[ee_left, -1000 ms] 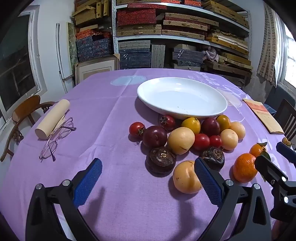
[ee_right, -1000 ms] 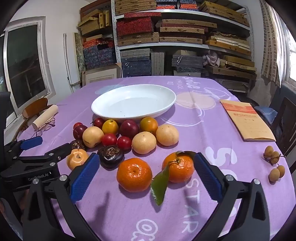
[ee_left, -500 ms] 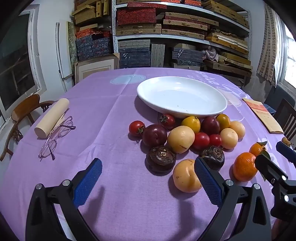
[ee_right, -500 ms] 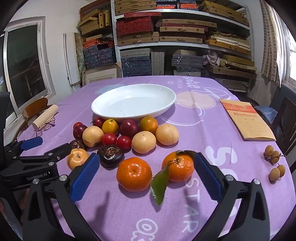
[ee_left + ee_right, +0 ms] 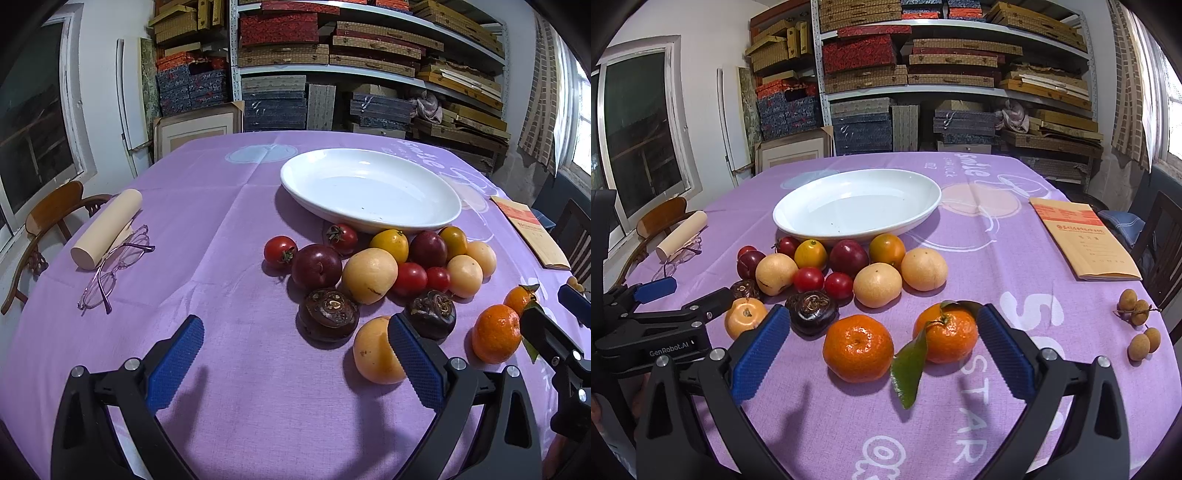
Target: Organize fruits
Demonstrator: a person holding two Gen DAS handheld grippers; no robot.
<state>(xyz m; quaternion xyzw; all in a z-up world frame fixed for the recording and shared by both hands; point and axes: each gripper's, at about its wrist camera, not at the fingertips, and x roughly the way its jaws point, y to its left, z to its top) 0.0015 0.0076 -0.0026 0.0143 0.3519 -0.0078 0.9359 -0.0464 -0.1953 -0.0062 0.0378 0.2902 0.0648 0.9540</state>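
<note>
An empty white oval plate (image 5: 369, 192) (image 5: 857, 205) sits mid-table on the purple cloth. In front of it lies a cluster of fruit: red tomatoes (image 5: 279, 250), dark plums (image 5: 317, 266), pale yellow pears (image 5: 369, 275), dark mangosteens (image 5: 328, 314). Two oranges (image 5: 857, 352) (image 5: 946, 336), one with a green leaf (image 5: 908, 363), lie nearest my right gripper (image 5: 877, 352), which is open around them from above. My left gripper (image 5: 295, 362) is open, empty, low over bare cloth; its right finger overlaps a yellow pear (image 5: 375, 350).
Glasses (image 5: 112, 271) and a cream roll (image 5: 107, 234) lie at the left edge. A tan booklet (image 5: 1084, 238) and several small longans (image 5: 1137, 323) lie on the right. A wooden chair (image 5: 51, 218) stands left; shelves of boxes (image 5: 923, 74) fill the back wall.
Both grippers have crept slightly forward toward the fruit. Neither has closed and no fruit has moved.
</note>
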